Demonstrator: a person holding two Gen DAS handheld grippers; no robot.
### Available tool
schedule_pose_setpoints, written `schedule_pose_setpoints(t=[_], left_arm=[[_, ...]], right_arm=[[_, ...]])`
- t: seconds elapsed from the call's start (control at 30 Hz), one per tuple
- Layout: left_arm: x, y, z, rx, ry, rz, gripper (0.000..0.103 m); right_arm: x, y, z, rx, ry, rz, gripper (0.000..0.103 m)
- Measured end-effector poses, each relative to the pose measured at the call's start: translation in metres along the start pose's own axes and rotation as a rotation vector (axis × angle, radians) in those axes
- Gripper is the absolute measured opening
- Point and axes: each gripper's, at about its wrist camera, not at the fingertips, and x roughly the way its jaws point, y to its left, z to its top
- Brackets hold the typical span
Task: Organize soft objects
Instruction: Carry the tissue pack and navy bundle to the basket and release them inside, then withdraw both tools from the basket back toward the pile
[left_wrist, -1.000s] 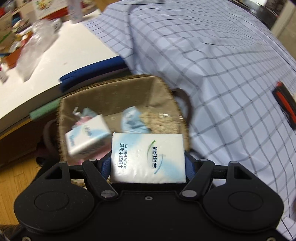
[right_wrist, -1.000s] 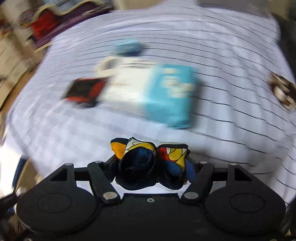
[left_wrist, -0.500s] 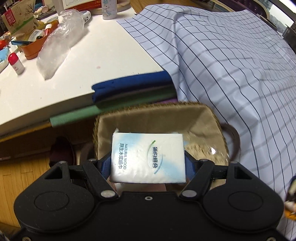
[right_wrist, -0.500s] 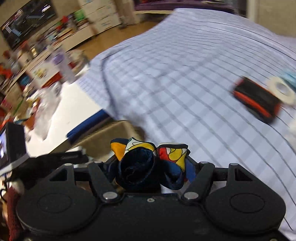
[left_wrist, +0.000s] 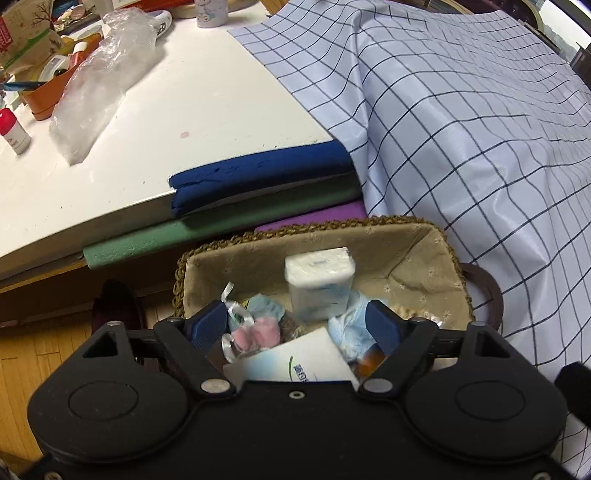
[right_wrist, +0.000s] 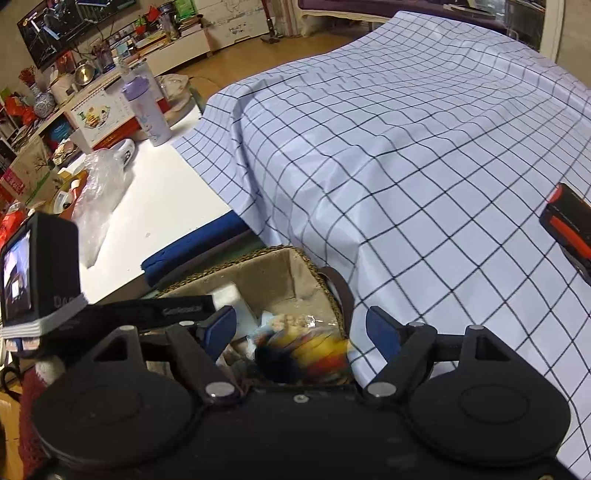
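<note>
Released tissue pack (left_wrist: 319, 282) and scarf (right_wrist: 310, 349) drop below both grippers' opening fingers (left_wrist: 382, 325).

Tissue packs (left_wrist: 320, 283) in basket (left_wrist: 448, 258), beside draped table (left_wrist: 461, 110).

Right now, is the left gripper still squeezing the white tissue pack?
Apart. In the left wrist view, the left gripper is opening, and the tissue pack is dropping into the basket, clear of both blue pads.
</note>
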Motion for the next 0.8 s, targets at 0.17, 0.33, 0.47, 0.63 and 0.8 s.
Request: schedule_pose_setpoints(t=[0.17,0.33,0.47,0.63,0.8], left_arm=[[-0.004,0.000,-0.010,-0.008,0.017,0.004,0.078],[-0.012,-0.004,-0.026,0.009,0.028,0.008,0.079],[-0.020,-0.010,-0.040,0.021,0.038,0.009,0.079],[-0.032,-0.021,-0.058,0.045,0.042,0.013,0.079],[-0.043,-0.036,-0.074,0.081,0.052,0.010,0.080]], right_arm=[[-0.010,-0.012,-0.009,0.003,0.005,-0.034,0.077],[-0.015,-0.018,-0.026,-0.015,0.028,-0.068,0.077],[-0.021,-0.022,-0.043,-0.032,0.033,-0.080,0.077],[-0.031,-0.037,-0.062,-0.013,0.042,-0.083,0.077],[-0.047,-0.062,-0.082,0.037,0.039,-0.098,0.077]])
